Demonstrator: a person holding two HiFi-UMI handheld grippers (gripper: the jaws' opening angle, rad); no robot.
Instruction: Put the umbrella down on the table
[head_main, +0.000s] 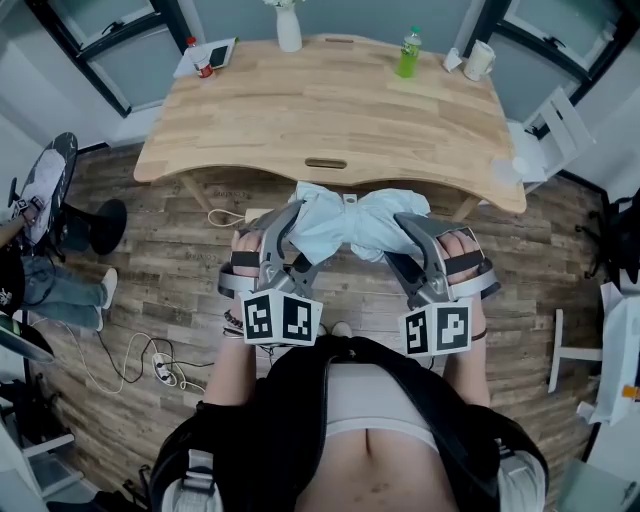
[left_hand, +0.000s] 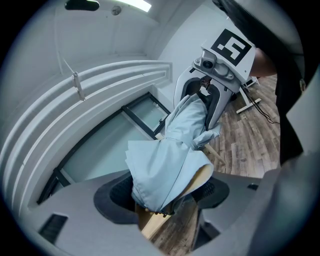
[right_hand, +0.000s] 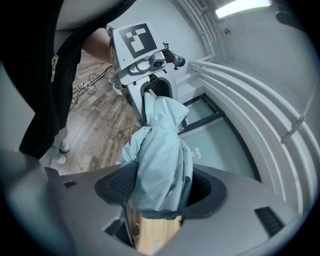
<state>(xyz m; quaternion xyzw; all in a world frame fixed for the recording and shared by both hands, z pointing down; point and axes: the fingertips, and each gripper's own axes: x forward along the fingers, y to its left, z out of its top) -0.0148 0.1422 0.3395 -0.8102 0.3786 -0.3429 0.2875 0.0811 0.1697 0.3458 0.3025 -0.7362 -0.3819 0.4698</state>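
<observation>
Head view. Noted: folded pale-blue umbrella (head_main: 345, 225), held crosswise over the wood floor, just short of the near edge of the worktop (head_main: 330, 110). Probably not touching it, though hard to judge from this steep angle. Gripped at one end by left tool (head_main: 290, 232) and at the other by right tool (head_main: 412, 238). At far edge of worktop: green bottle (head_main: 408, 53), white mug (head_main: 479, 61).

Left gripper view. Jaws clamped on bunched umbrella fabric (left_hand: 167, 165). Right tool (left_hand: 210, 97) facing, at the far end.

Right gripper view. Jaws likewise closed on the fabric (right_hand: 160, 160). Left tool (right_hand: 150, 92) opposite, at the other end.
</observation>
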